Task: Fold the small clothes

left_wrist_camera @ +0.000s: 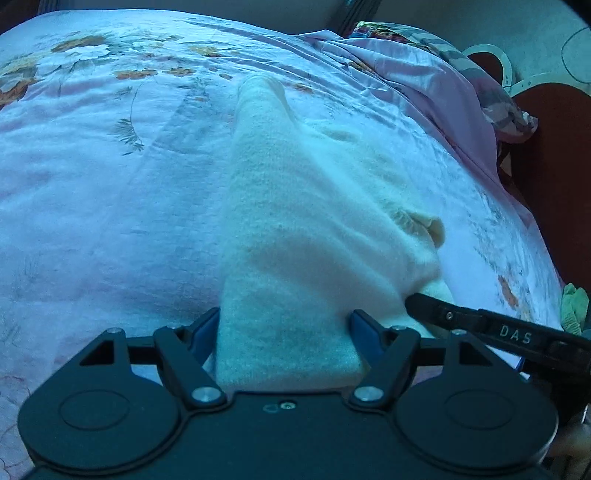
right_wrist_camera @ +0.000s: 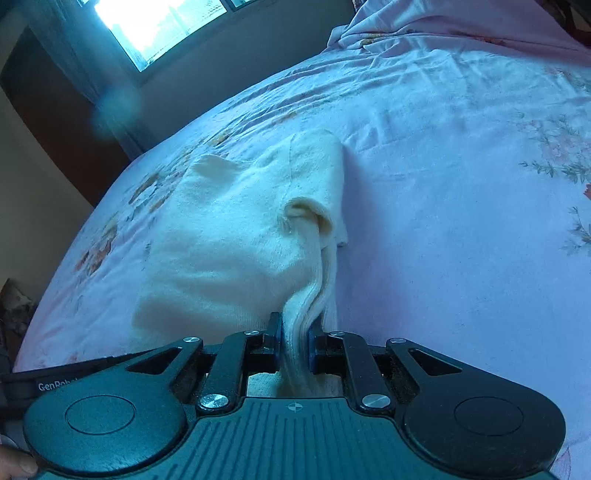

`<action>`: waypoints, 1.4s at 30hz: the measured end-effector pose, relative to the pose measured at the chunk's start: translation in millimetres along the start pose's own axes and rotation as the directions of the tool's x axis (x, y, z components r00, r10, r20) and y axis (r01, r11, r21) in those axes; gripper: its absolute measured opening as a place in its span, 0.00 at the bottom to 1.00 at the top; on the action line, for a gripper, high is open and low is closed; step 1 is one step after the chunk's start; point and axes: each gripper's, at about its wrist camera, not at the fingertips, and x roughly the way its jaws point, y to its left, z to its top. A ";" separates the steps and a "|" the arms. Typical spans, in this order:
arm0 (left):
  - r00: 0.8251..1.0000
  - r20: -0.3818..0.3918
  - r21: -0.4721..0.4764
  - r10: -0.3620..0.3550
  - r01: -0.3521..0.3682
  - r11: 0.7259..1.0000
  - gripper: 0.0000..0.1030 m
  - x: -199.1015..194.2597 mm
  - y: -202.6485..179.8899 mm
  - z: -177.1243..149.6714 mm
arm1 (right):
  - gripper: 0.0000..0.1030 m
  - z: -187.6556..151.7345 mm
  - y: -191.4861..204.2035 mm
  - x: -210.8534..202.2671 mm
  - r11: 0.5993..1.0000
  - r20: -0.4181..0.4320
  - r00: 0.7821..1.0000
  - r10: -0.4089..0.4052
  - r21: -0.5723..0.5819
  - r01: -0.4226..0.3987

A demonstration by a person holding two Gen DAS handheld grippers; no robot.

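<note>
A bedroom: floral bedsheet (left_wrist_camera: 110,192), window (right_wrist_camera: 162,26), rumpled bedding (left_wrist_camera: 424,74).

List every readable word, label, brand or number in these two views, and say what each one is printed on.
"DAS": white letters on the black finger of the right gripper, seen in the left wrist view where it reaches in beside the cream garment.
"GenRob...": white print on a black bar at the lower left of the right wrist view; the rest is hidden behind the gripper body.
No other text is visible on the floral bedsheet or elsewhere.
</note>
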 end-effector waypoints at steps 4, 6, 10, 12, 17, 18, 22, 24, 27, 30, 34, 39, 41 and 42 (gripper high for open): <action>0.999 -0.014 -0.042 -0.032 0.031 0.999 0.68 -9.5 7.4 1.3 | 0.11 1.2 12.4 -13.3 0.997 0.027 0.998 -0.054 -0.061 0.056; 1.000 0.015 -0.071 -0.026 0.027 0.997 0.66 -20.6 11.0 3.5 | 0.11 -2.8 22.5 -25.7 0.977 0.086 0.986 -0.142 -0.146 0.154; 0.995 0.090 -0.050 -0.036 0.041 0.998 0.66 -36.2 4.8 19.4 | 0.11 5.3 42.7 -40.3 0.973 0.168 0.981 -0.097 -0.191 0.129; 0.994 0.099 -0.034 -0.040 0.043 0.998 0.66 -32.0 -2.2 31.8 | 0.11 13.9 57.9 -31.2 0.969 0.167 0.983 -0.072 -0.221 0.109; 0.994 0.104 -0.029 -0.039 0.042 0.999 0.66 -5.4 -10.8 58.5 | 0.11 37.5 76.0 -1.5 0.956 0.185 0.980 -0.078 -0.263 0.126; 0.995 0.097 -0.026 -0.035 0.038 0.999 0.67 1.5 -10.3 61.3 | 0.11 45.3 75.1 6.2 0.953 0.190 0.978 -0.089 -0.268 0.139; 0.997 0.077 -0.053 -0.011 0.015 0.998 0.68 20.5 0.4 58.2 | 0.11 55.1 51.6 55.1 0.931 0.103 0.972 -0.212 -0.282 0.233; 0.996 0.085 -0.018 -0.025 0.027 0.999 0.67 20.0 0.1 53.3 | 0.11 47.7 28.4 66.4 0.940 0.090 0.974 -0.209 -0.256 0.225; 0.996 0.082 0.027 -0.022 0.020 0.999 0.68 17.0 -3.5 52.2 | 0.11 47.4 26.0 63.8 0.933 0.104 0.972 -0.210 -0.275 0.231; 0.994 0.100 0.010 -0.038 0.037 0.999 0.68 7.9 -3.6 59.6 | 0.11 52.6 30.2 54.7 0.941 0.122 0.973 -0.194 -0.258 0.220; 0.992 0.116 0.032 -0.043 0.039 0.999 0.68 12.9 -10.1 77.2 | 0.11 66.5 50.8 49.9 0.937 0.183 0.970 -0.163 -0.280 0.210; 0.992 0.126 0.047 -0.014 0.008 0.999 0.70 40.3 -10.2 99.9 | 0.11 91.2 55.4 81.4 0.929 0.176 0.965 -0.192 -0.284 0.237; 0.992 0.125 0.038 -0.005 0.000 0.999 0.70 51.7 -6.5 108.6 | 0.11 97.1 50.5 98.9 0.919 0.165 0.961 -0.221 -0.295 0.261; 0.993 0.120 0.030 -0.002 -0.002 1.000 0.70 58.3 -3.5 112.7 | 0.11 98.8 46.6 109.0 0.914 0.151 0.960 -0.236 -0.302 0.272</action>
